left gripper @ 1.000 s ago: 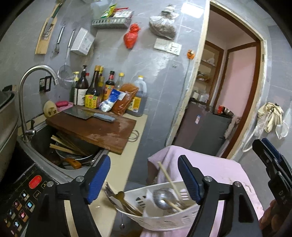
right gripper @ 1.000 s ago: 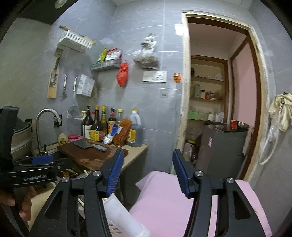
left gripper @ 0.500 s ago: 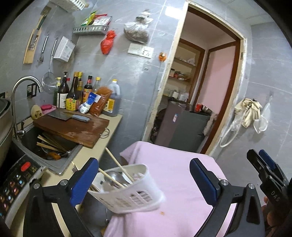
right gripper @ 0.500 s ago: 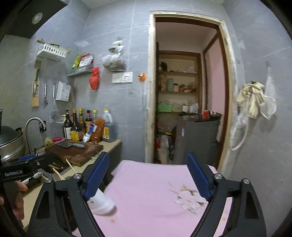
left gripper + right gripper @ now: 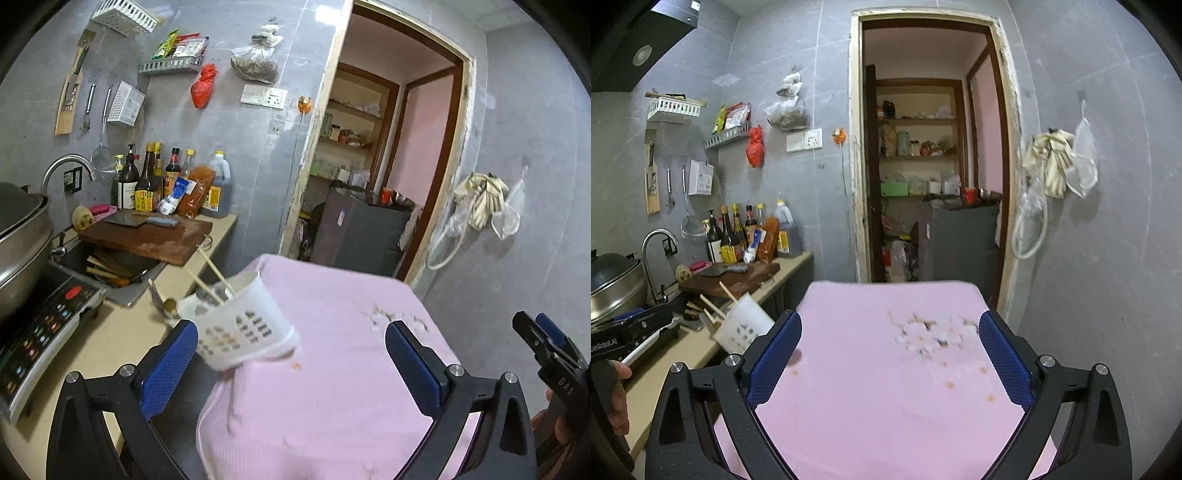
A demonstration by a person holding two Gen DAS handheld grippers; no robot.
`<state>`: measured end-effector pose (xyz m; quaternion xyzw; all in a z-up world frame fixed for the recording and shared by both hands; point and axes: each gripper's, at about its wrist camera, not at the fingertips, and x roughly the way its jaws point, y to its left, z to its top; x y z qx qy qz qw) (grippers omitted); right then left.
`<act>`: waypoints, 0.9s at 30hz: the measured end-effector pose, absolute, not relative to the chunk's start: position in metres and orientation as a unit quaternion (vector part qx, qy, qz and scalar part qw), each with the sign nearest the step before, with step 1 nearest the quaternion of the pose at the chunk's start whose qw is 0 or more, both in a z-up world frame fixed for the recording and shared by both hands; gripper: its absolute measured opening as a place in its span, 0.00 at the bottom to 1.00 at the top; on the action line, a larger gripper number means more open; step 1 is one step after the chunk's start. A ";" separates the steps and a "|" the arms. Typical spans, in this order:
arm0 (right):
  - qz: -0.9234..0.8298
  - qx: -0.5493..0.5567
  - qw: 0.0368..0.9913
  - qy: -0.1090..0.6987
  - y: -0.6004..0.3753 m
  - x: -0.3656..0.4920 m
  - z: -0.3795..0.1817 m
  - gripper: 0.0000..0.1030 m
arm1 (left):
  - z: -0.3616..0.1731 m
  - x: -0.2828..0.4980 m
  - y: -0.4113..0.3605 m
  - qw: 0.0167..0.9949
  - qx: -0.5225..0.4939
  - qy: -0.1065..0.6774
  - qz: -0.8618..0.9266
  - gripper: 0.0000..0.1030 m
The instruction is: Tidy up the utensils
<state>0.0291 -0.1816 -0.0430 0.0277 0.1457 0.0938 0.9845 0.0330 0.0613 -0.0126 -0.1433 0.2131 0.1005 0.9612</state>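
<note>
Looking along my left gripper (image 5: 291,350), I see both blue pads spread wide with nothing between them; my right gripper (image 5: 890,354) is spread just as wide and also empty. Lettering on the right tool's body reads "DAS" in the left view, and "GenRobot.AI" shows partly on the left tool at the near left edge of the right view.

Just beyond the left pad, the white utensil basket (image 5: 245,325) leans tilted at the near left edge of the pink cloth-covered surface (image 5: 332,350), beside the beige counter (image 5: 96,343). Two wooden chopsticks (image 5: 212,271) stick up out of it, along with some metal utensil heads too blurred to count. White crumbs (image 5: 931,334) and a few small orange specks dot the cloth to the right.

Farther left sit an induction cooker (image 5: 40,325) and a steel pot (image 5: 18,236), then the sink (image 5: 110,266) with more chopsticks in it. A brown cutting board (image 5: 147,236) carries one cleaver (image 5: 140,220). Behind it stand several sauce bottles (image 5: 147,181), their labels unreadable. At the far side, an open doorway (image 5: 931,166) shows shelves.
</note>
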 end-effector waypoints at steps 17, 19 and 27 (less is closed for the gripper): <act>0.081 0.029 0.978 0.190 -0.207 -0.029 -0.070 0.98 | -0.032 -0.020 0.029 0.950 -0.144 0.254 0.106 0.99; 0.080 0.029 0.978 0.192 -0.207 -0.030 -0.071 0.98 | -0.033 -0.022 0.027 0.950 -0.144 0.256 0.105 0.99; 0.081 0.031 0.977 0.193 -0.206 -0.029 -0.072 0.98 | -0.033 -0.024 0.027 0.951 -0.134 0.256 0.108 0.99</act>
